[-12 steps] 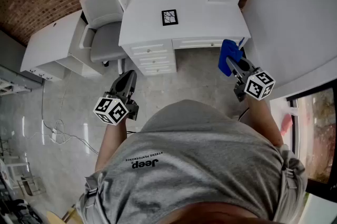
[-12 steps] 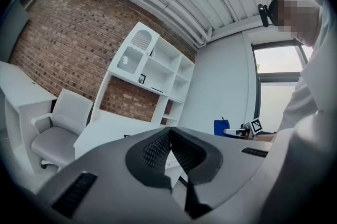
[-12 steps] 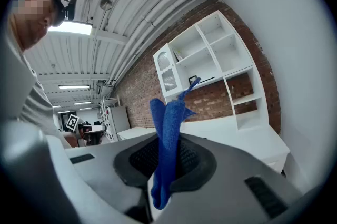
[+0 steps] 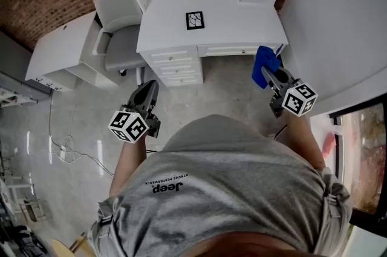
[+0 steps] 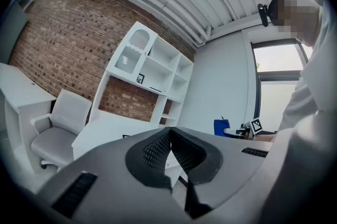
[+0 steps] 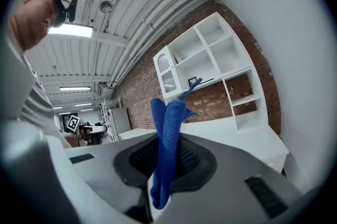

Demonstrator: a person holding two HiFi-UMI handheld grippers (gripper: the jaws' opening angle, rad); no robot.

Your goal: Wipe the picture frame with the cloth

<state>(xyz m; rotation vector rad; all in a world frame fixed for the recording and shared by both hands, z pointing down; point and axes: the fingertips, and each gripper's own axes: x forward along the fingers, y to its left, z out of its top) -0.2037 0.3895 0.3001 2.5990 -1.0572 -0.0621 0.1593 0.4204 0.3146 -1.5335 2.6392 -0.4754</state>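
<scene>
Standing back from the white desk (image 4: 242,20), the person fills the lower half of the head view, with both tools pointing up the frame toward the furniture. The picture frame (image 4: 195,20) lies flat on the desk top in the upper middle, well apart from either tool. The left gripper (image 4: 149,87) sits at centre left over bare floor, and the right gripper (image 4: 269,74) at centre right, with the blue cloth (image 4: 264,58) sticking out of its tip near the desk's right corner. A grey chair (image 4: 118,38) stands tucked at the desk's left end.

In the left gripper view, the left gripper (image 5: 169,132) has its ribbed pads pressed together with nothing between them. A small dark patch on the desk top at lower left may be the picture frame (image 5: 125,136), though it is too small to be sure. The blue cloth (image 5: 221,127) shows at centre right.

In the right gripper view, the right gripper (image 6: 166,150) is clamped on the blue cloth (image 6: 167,128), which stands up in a folded strip between the pads (a short tail hangs below them). White shelves (image 6: 210,59) on brick rise behind.

The step in hand looks like the approach. To do it well, bring the cloth down so its free fold, not the hard jaws, meets the glass. The empty tool could steady the frame's edge so it does not slide during the strokes.
</scene>
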